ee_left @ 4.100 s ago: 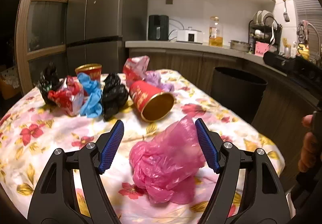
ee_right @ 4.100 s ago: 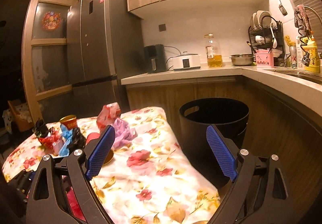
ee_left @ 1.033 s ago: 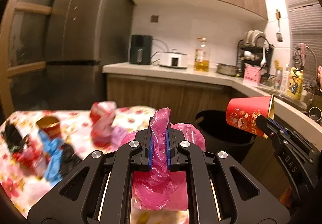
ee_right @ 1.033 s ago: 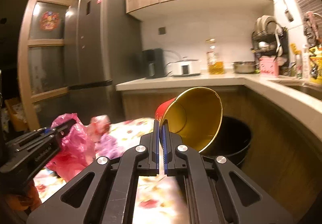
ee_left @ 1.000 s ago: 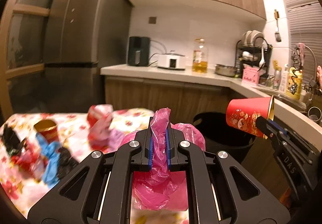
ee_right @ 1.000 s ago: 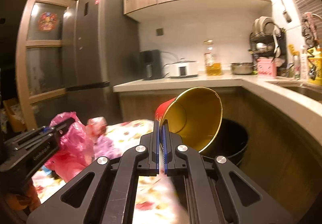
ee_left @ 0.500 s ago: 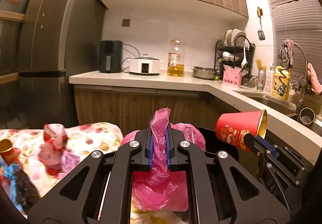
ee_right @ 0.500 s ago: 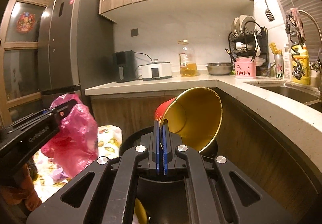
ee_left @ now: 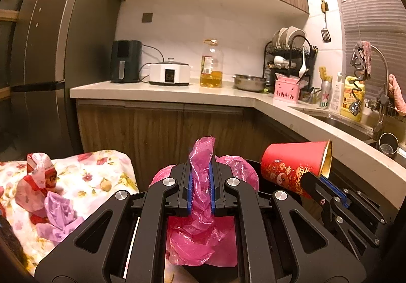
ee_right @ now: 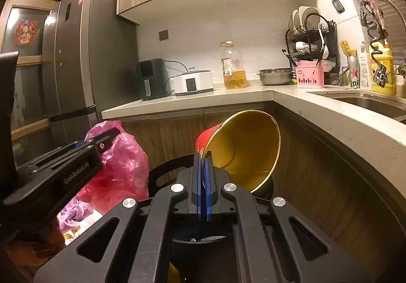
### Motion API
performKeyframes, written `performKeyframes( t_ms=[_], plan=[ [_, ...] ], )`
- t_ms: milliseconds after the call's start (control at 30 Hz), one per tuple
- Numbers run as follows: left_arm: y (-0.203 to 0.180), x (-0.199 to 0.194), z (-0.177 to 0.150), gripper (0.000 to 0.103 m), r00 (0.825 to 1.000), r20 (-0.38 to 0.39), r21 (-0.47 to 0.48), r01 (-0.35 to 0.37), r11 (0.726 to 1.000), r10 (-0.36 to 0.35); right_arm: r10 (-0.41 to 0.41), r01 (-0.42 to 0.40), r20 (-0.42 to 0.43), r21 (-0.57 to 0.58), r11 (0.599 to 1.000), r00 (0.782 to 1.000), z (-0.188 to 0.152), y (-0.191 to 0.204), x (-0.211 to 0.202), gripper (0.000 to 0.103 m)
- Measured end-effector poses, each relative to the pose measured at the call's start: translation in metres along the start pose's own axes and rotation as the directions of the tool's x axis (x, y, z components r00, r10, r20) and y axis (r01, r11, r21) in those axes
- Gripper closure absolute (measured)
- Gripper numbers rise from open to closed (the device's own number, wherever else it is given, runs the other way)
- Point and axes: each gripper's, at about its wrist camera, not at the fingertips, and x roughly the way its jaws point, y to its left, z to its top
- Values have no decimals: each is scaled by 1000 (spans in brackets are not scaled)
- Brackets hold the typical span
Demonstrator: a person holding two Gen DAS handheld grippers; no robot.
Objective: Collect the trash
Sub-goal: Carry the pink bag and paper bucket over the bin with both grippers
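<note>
My left claw (ee_left: 200, 187) is closed tight on a crumpled bright pink plastic bag (ee_left: 203, 229), the blue pads pinching a fold that sticks up between them while the rest hangs below. My right claw (ee_right: 202, 190) is likewise clamped shut, its pads nipping the rim of a red paper cup with a gold lining (ee_right: 243, 148), which lies tipped on its side with the mouth facing me in the right wrist view. In the left wrist view the same cup (ee_left: 291, 168) shows to the right of the pink bag, close beside it but apart.

Both pieces hang over the round black plastic trash bin (ee_right: 167, 171), which stands against the wooden cabinet fronts under the pale countertop (ee_left: 162, 91).

To the left lies the table with the floral cloth (ee_left: 101, 176), carrying a crumpled red-and-white wrapper (ee_left: 38, 178) and, nearer, a lilac plastic scrap (ee_left: 59, 217).

Far on the counter stand a black air fryer (ee_left: 126, 61), a white cooker (ee_left: 169, 74) and a bottle of yellow oil (ee_left: 211, 64).
</note>
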Motion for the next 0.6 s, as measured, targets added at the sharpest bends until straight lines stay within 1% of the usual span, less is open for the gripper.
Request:
performKeyframes(
  t_ms=[400,600],
  plan=[
    [-4,23,-7,94,999,-44,-1,16,1000,-16,22,-22,-11,12,1000,1000,0,-5,13,99],
    [-4,30,-9,93,997,-66,3,42,999,-41,17,-17,-30,21,1000,999,-2,-9,18,99]
  ],
)
